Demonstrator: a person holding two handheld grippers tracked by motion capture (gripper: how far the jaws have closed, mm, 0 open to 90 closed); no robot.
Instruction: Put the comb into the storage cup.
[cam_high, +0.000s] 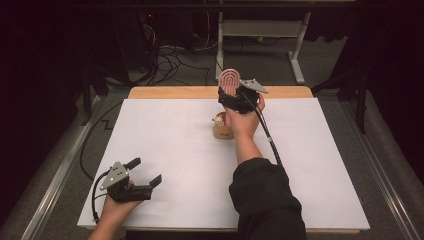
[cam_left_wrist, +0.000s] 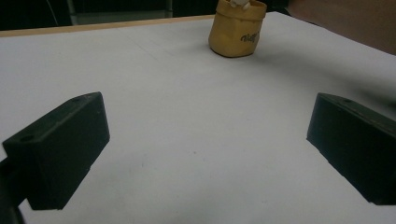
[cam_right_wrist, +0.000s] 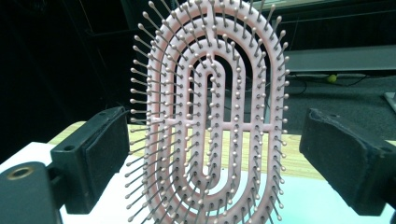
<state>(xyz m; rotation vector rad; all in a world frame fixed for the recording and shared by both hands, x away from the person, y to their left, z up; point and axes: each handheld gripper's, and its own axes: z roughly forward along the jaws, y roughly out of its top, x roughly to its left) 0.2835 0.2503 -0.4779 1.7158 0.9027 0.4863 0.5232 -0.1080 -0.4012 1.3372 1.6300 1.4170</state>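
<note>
Showed the pink vented hairbrush (cam_right_wrist: 210, 116) standing upright between the jaws of the right gripper (cam_right_wrist: 215, 126), long axis vertical, bristles facing back along the jaws. Found those jaws spread wide, with a clear gap on either side of the brush head and neither pad pressing on it. Placed hairbrush and right gripper, in the high view, at the far middle of the table (cam_high: 175, 92), near the far edge of the white sheet (cam_high: 190, 165), head pointing up and away from the person. Made the right hand (cam_high: 245, 120) by far the nearer. Put the left gripper (cam_high: 146, 171) well apart at the near left corner of the sheet, jaws likewise apart, nothing between them, aimed across bare sheet toward a small yellow pouch (cam_left_wrist: 237, 32). Set that pouch just on the near side of the right gripper, beside the wrist. Judged the coming move to turn on the hairbrush lying straight ahead of the open claw and in line with it: a plain closing enough to clamp the head, a drawing back enough to leave it. Hid the brush's handle and its support below the frame of the right gripper view, and behind gripper and hand in the high view. Cut off the pouch's top and the pale thing inside; left the lettering on its side unreadable.
</note>
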